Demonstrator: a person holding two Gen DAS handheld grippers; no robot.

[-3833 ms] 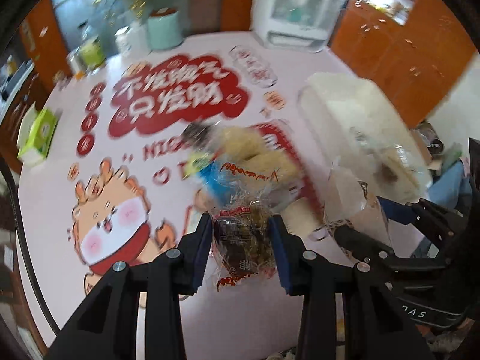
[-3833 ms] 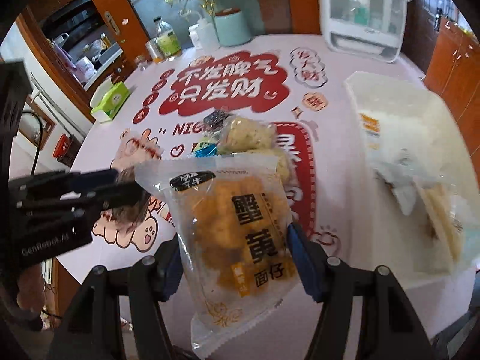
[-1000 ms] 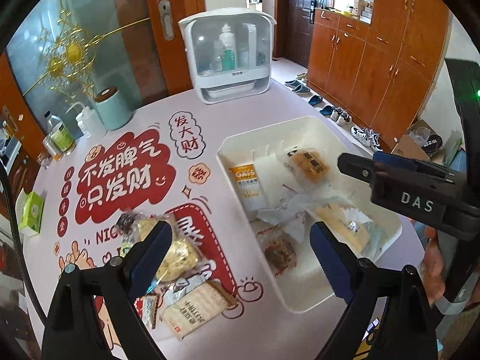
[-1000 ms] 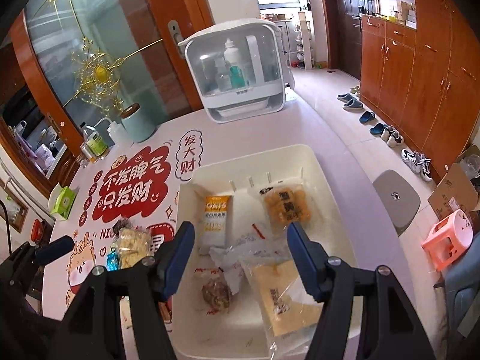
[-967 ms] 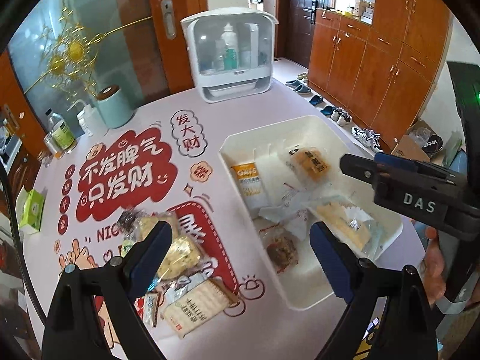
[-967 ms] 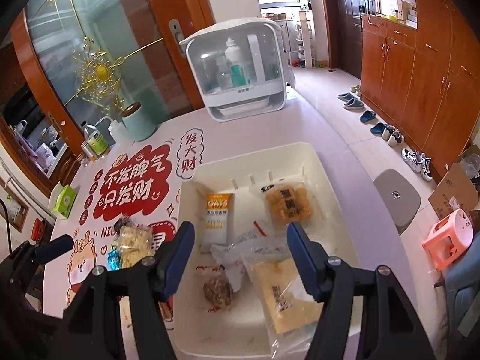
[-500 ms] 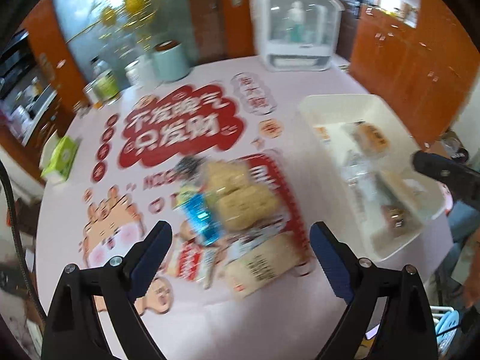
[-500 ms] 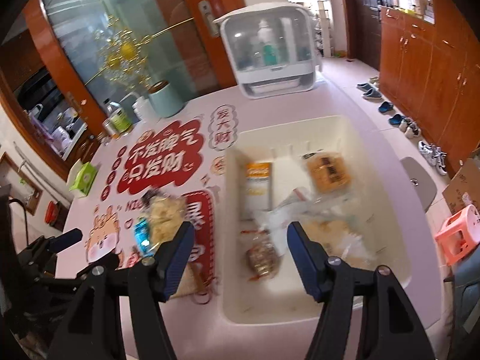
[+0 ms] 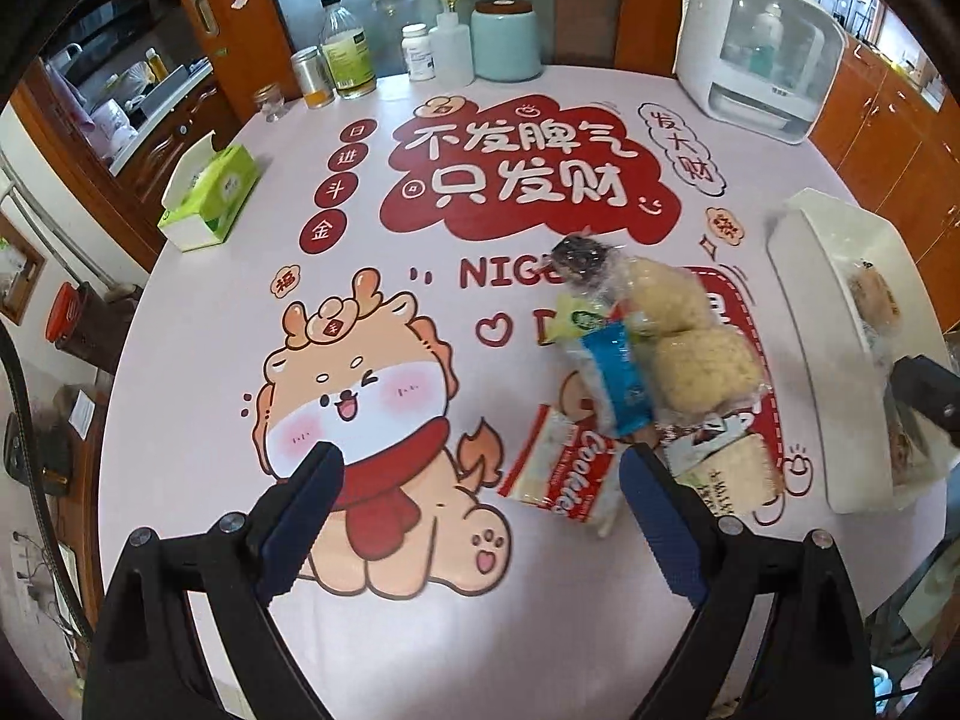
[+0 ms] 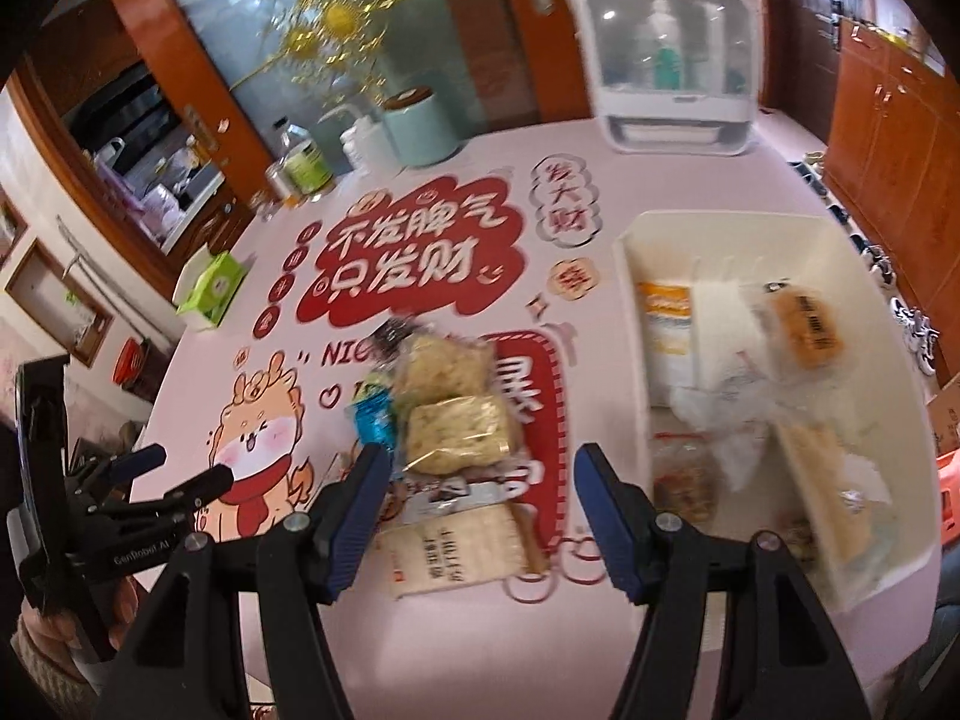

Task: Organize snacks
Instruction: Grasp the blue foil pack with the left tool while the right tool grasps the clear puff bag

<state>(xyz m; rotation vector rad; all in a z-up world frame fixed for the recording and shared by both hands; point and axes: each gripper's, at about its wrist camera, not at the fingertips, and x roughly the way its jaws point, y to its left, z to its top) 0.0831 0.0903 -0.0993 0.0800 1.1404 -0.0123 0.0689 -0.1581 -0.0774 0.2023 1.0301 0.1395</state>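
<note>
Both claws have swung away from the white bin (image 10: pixel 624 324) and back over the loose pile of snacks, and both are empty now. My left claw (image 9: pixel 477 498) stands wide open, hanging over the red cookie packet (image 9: pixel 561 471) near the counter's (image 9: pixel 198 312) front edge. My right claw (image 10: pixel 474 507) is about half open, nothing between its pads, above the flat cracker packet (image 10: pixel 456 546). The pile sits mid-counter, just left of the bin, which lies along the right edge with several packets already inside. To pick cleanly, I should come straight down, straddle one packet only, and pinch its body rather than the slippery wrapper edge beside the blue packet (image 9: pixel 618 384).
</note>
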